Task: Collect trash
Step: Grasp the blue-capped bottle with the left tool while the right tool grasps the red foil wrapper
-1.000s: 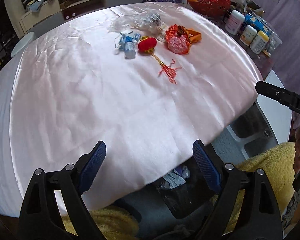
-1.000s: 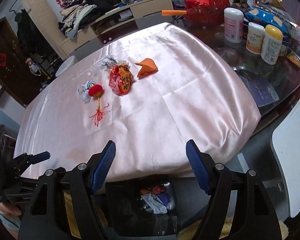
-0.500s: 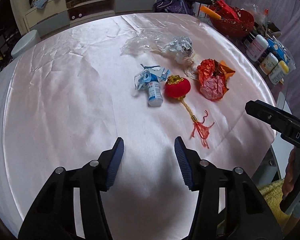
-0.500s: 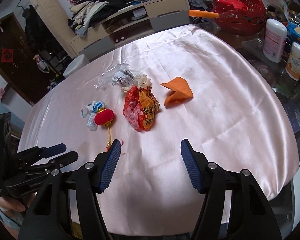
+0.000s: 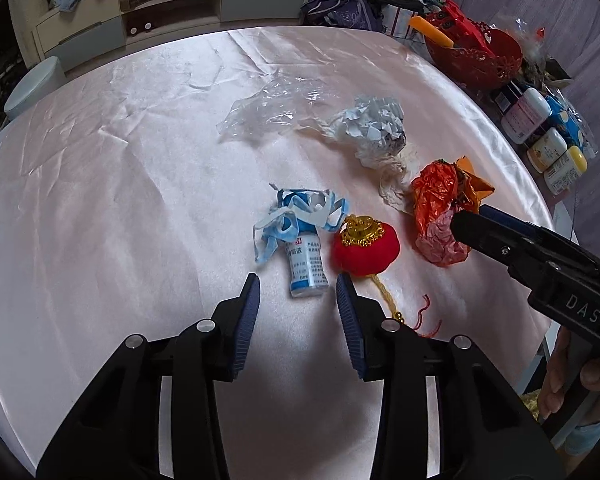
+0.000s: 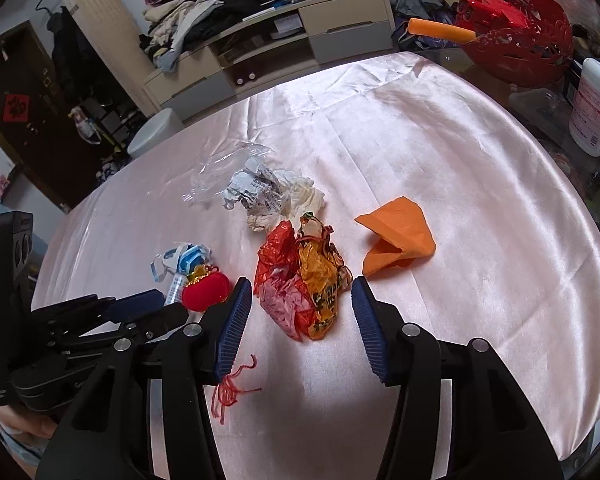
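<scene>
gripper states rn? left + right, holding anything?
Left gripper: open, jaws closing, nothing held; small bottle just ahead.
Right gripper: open, jaws closing around crumpled red wrapper, not yet gripped.

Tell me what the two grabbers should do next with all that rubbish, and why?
Probably ease both down a little further. The left gripper hangs just short of the small bottle, and the right gripper frames the crumpled red and orange wrapper. Both sets of jaws are closing, but neither presses on anything yet, so each likely needs to sink around its piece before pinching.
</scene>
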Demonstrator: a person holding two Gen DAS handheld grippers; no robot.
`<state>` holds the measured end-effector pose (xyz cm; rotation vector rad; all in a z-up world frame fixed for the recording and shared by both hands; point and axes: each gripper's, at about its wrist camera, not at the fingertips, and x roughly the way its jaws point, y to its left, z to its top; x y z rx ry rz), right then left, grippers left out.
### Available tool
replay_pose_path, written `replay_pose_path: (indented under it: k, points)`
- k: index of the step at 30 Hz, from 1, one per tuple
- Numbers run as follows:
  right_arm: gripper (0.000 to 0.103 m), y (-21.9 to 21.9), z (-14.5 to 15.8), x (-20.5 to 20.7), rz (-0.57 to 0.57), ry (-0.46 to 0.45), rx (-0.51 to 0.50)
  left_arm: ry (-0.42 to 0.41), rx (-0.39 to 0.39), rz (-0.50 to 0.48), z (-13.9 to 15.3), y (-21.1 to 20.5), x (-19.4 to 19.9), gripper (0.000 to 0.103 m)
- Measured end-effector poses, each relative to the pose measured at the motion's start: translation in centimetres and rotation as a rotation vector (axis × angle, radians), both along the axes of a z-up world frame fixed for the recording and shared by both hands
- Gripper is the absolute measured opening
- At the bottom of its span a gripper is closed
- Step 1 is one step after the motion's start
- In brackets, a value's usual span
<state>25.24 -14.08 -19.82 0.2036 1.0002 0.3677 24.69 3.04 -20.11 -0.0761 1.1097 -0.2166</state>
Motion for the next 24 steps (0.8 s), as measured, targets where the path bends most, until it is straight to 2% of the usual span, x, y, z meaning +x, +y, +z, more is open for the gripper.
replay_pose_path:
  k: [3, 5, 6, 13, 24]
  points:
    - [0.052, 0.3, -0.6, 0.6, 0.001, 0.009, -0.015, -0.010, 0.013, -0.007, 0.0, -0.3, 0.7, 0.032]
    - [0.051, 0.4, -1.1, 0.8, 0.003, 0.015, -0.020, -0.009, 0.012, -0.010, -0.1, -0.4, 1.1, 0.020]
    - [0.045, 0.5, -1.2, 0.8, 0.007, 0.019, -0.019, -0.005, 0.011, -0.015, -0.1, -0.4, 1.2, 0.017]
    - [0.036, 0.7, -0.5, 0.0, 0.028, 0.008, -0.042, 0.003, 0.028, -0.044, 0.2, -0.8, -0.1, 0.017]
    - [0.035, -1.1, 1.5, -4.9, 0.018, 0.005, -0.060, 0.004, 0.024, -0.050, 1.7, -1.0, -6.0, 0.017]
